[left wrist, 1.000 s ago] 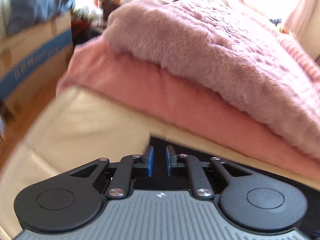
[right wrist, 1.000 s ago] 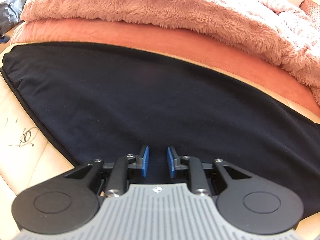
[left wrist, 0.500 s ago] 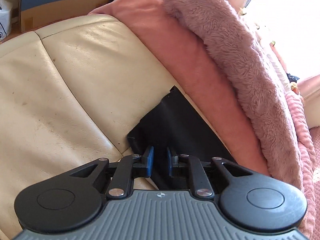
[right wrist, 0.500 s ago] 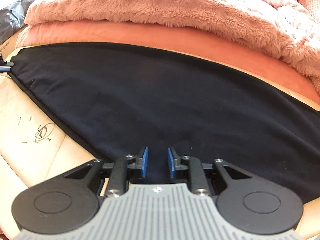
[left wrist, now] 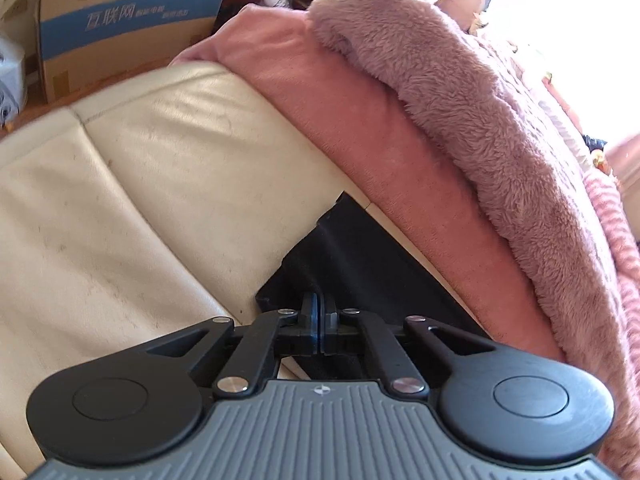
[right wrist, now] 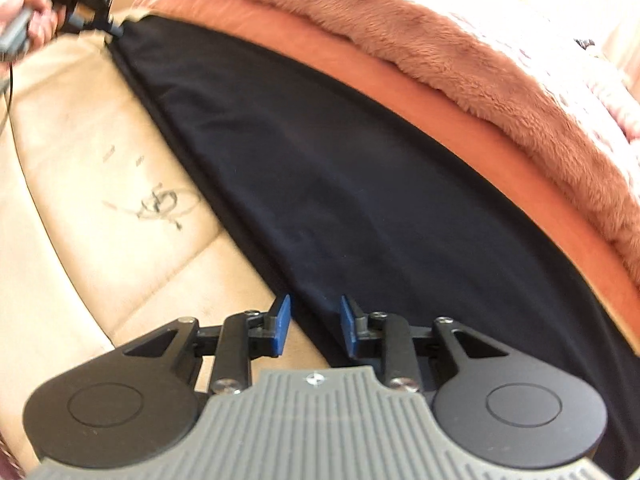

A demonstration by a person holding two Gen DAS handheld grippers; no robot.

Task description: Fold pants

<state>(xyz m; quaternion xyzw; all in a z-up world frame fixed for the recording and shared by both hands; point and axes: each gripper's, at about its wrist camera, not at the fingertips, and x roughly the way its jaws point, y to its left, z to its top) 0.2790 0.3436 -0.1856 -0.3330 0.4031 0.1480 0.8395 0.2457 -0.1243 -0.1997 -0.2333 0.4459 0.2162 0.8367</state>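
Surface: Underneath, I work over a cream leather sofa seat (left wrist: pixel 132 184), creased, with stitched seams between its panels; in my right view the same seat (right wrist: pixel 76 184) carries a scribbled ink mark (right wrist: pixel 164 204).
Bedding: a salmon-pink blanket (left wrist: pixel 360 120) lies along the far side of the seat, and a fluffy mauve blanket (left wrist: pixel 500 132) is heaped on top of it; both show again in my right view, the salmon layer (right wrist: pixel 400 80) under the fluffy one (right wrist: pixel 460 52).
Room: beyond the seat's far edge stands a cardboard box (left wrist: pixel 120 28) with a blue band and printed characters, clutter behind it too blurred to name; strong daylight washes out the upper right.
Pants: the black pants (right wrist: pixel 340 184) lie spread flat on the seat, their far long edge against the salmon blanket, their near edge running diagonally across the cream leather.
Left gripper: my left gripper (left wrist: pixel 319 316) has just closed, pads pressed together on the corner of the pants (left wrist: pixel 360 264) at the end of the seat nearest the box; from my right view that gripper (right wrist: pixel 116 30) sits at the far corner of the cloth, a hand (right wrist: pixel 36 24) behind it.
Right gripper: my right gripper (right wrist: pixel 315 324) stands spread, astride the near edge of the pants: the left pad over bare leather, the right over black cloth, nothing pinched.
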